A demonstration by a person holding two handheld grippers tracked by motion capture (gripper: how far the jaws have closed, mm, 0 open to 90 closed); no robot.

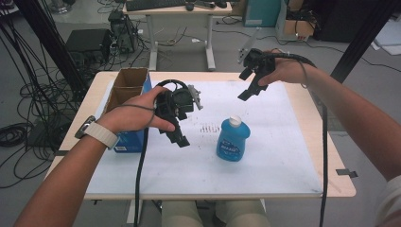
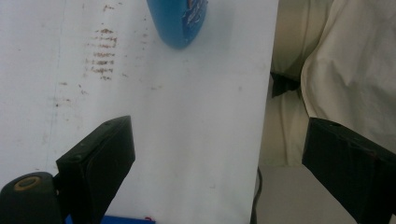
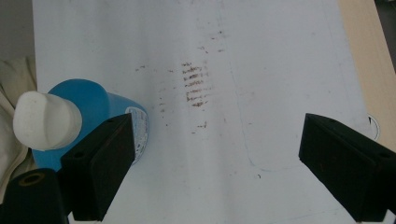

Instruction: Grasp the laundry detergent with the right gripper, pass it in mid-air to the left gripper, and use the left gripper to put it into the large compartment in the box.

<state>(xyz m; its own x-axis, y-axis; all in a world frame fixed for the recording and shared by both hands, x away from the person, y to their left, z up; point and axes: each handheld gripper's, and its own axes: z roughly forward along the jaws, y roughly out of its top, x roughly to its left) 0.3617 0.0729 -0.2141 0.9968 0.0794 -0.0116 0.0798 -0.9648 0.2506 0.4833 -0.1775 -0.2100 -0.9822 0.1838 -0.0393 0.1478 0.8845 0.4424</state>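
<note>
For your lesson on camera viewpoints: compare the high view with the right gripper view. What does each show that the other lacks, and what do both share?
High view alone: the cardboard box, the blue carton, both hands, the left gripper, a wristwatch.

Right gripper view alone: the right gripper with its jaws wide apart, seen close up.

Both: the upright blue bottle with its white cap, the white mat, its brown smudges.

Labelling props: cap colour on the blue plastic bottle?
White cap; clearest in the right gripper view.
</note>
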